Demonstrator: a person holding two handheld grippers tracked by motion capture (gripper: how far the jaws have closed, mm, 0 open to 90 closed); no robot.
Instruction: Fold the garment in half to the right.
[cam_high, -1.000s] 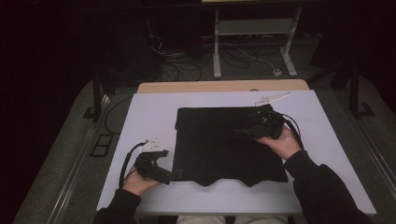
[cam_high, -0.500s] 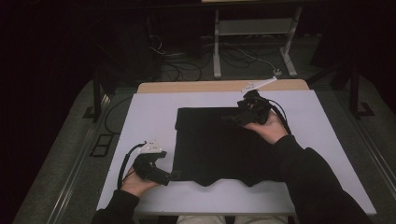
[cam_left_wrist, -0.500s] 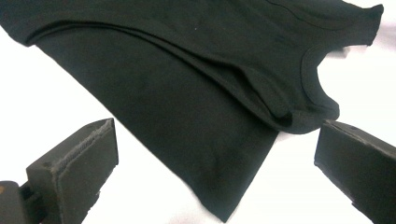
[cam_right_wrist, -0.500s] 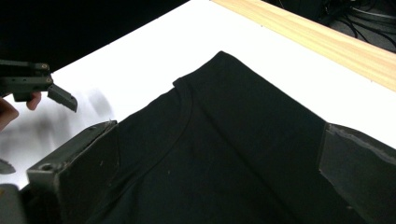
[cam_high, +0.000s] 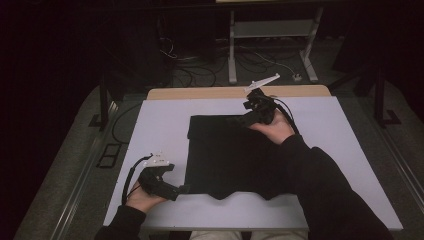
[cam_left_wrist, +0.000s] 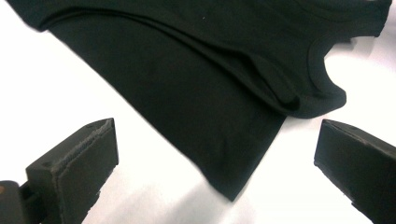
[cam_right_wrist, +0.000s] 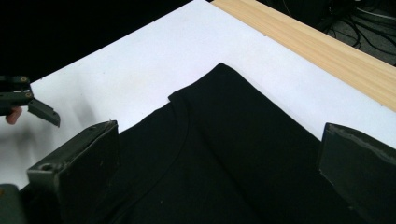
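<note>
1. The table (cam_high: 165, 120) takes up the middle and lower part of the high view; its top is white, with a wooden strip (cam_high: 200, 93) along the far edge, which also crosses the upper right of the right gripper view.
2. The shirt (cam_high: 230, 155) is black and lies flat at the centre of the table in the high view, folded to a rough rectangle; its near edge is wavy; in the left gripper view it covers the upper half of the frame, one corner reaching down to lower centre; in the right gripper view it runs from the centre to the bottom edge, a curved seam showing at centre left.
3. The right gripper (cam_high: 252, 117) sits right of centre in the high view, over the shirt's far edge; in its own view the jaws stand wide apart at lower left and lower right, holding nothing, shirt between them.
4. The left gripper (cam_high: 180, 190) lies at lower left of the high view, just beside the shirt's near left corner; its jaws are wide apart and grip nothing; whether a tip touches the cloth I cannot tell.
</note>
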